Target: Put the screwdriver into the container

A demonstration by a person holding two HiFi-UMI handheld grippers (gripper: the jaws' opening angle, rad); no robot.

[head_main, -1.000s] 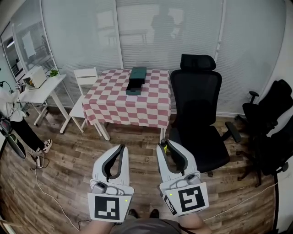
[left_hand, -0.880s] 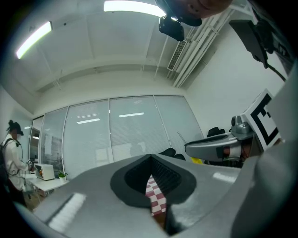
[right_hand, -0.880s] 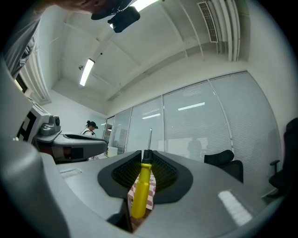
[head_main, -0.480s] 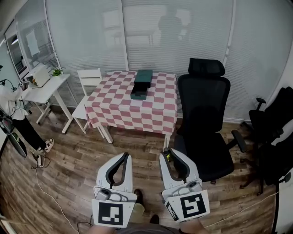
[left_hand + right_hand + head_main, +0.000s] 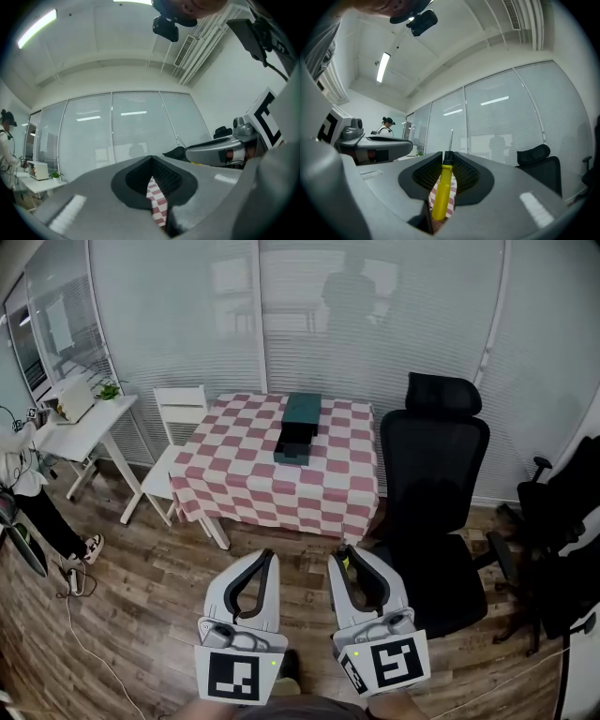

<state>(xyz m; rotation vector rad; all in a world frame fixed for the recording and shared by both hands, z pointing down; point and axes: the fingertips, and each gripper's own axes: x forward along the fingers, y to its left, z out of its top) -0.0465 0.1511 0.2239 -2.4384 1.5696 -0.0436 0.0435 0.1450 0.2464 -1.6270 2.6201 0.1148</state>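
Head view recorded the left gripper [image 5: 266,557] and right gripper [image 5: 343,551] side by side, low over a wood-plank floor [image 5: 141,596], well apart from the table [image 5: 244,479]. Of the screwdriver, this view gave only a small yellow patch at the right jaws.

Right gripper view supplied the detail. The screwdriver [image 5: 442,192] had a smooth yellow plastic handle, a black collar and a thin metal shaft. It stood pinched between the ribbed black pads, with the shaft projecting past the jaw tips.

Left gripper view showed its jaws pressed together at the tips with nothing between them. Only red-and-white check was visible through the slit below the tips.

The table carried a red-and-white checked cloth hanging over its edges. On it lay the container [image 5: 298,430], a dark green rectangular box in two offset sections. Its contents could not be made out from this view.

A black mesh-backed office chair [image 5: 436,484] stood just beside the table on the right. A white chair [image 5: 178,409] stood at the table's left edge.
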